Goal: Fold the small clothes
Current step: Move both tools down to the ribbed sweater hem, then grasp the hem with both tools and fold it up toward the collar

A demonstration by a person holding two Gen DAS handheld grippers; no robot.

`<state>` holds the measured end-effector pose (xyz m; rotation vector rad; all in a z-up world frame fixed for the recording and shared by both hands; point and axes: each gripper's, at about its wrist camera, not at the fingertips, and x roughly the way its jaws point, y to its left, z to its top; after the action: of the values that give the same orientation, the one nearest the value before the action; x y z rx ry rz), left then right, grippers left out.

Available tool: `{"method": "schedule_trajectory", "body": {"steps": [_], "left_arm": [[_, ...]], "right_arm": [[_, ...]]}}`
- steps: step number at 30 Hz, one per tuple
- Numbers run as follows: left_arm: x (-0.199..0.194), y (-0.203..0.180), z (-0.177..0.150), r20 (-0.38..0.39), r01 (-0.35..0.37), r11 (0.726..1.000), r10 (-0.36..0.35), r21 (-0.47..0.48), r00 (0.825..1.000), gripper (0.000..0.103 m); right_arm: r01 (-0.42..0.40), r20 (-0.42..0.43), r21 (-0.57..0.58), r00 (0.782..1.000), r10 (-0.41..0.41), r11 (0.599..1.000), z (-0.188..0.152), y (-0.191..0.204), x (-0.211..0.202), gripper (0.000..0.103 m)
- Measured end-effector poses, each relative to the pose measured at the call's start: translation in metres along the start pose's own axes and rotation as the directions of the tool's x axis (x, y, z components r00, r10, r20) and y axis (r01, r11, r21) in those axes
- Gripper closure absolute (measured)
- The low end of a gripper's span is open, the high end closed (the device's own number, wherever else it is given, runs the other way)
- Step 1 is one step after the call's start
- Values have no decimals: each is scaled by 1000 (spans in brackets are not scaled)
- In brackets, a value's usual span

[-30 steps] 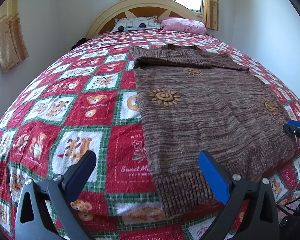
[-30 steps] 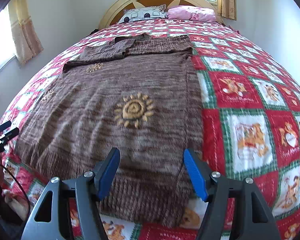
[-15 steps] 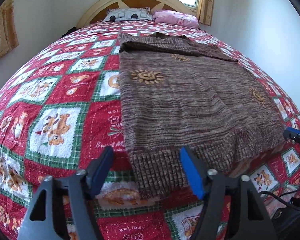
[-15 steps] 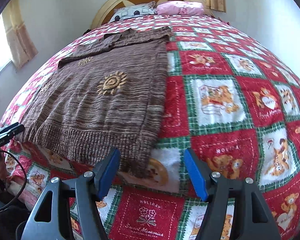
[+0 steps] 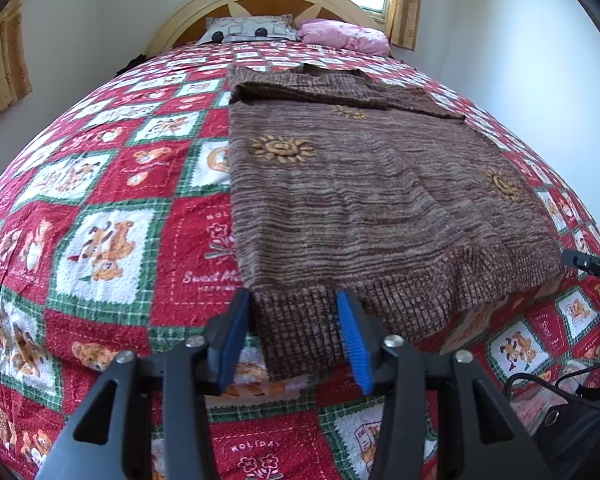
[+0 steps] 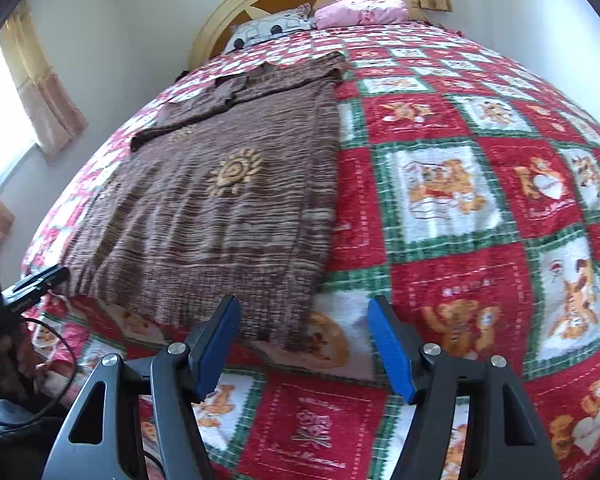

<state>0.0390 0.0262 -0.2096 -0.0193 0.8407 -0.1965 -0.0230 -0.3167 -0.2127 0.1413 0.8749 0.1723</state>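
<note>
Bed (image 5: 112,184) under a red, green and white teddy-bear quilt; arched headboard (image 5: 260,4) at the far end with a patterned pillow (image 5: 248,32) and a pink pillow (image 5: 344,36) side by side.

Brown knit sweater (image 5: 360,200) lies flat on the quilt, ribbed hem nearest, sleeves folded across its far end. Sun motifs on the knit.

Left tongs (image 5: 294,340): blue pads set either side of the hem's left corner. Jaws have just been closing, half narrowed. The ribbed corner sits between them; left pad at the cloth's edge, right pad lying against the rib. Cannot tell whether they grip yet.

Right tongs (image 6: 304,344): spread wide, holding nothing. The hem's right corner (image 6: 276,320) lies in the gap near the left pad; bare quilt fills the rest. Pads appear clear of the cloth.

From the right wrist view, the other tool's black tip (image 6: 36,280) shows at the far left, beside the sweater's edge.
</note>
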Motion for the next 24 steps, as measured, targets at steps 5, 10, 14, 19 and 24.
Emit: {"method": "schedule_trajectory", "body": {"steps": [5,10,14,19,24], "left_arm": [[0,0,-1,12,36,999,-36,4,999,54],[-3,8,0,7,126,992,-126,-21,992,94],[-17,15,5,59,174,984,-172,-37,983,94],[-35,26,13,134,232,970,-222,-65,966,94],[-41,31,21,164,275,957,-259,-88,952,94]], "right_arm": [[19,6,-59,1000,-18,998,-2,15,7,50],[-10,10,-39,1000,10,999,-1,4,4,96],[-52,63,-48,997,55,997,3,4,-11,98],[-126,149,-41,980,131,991,12,6,-36,98],[-191,178,1,966,188,982,20,3,-44,98]]}}
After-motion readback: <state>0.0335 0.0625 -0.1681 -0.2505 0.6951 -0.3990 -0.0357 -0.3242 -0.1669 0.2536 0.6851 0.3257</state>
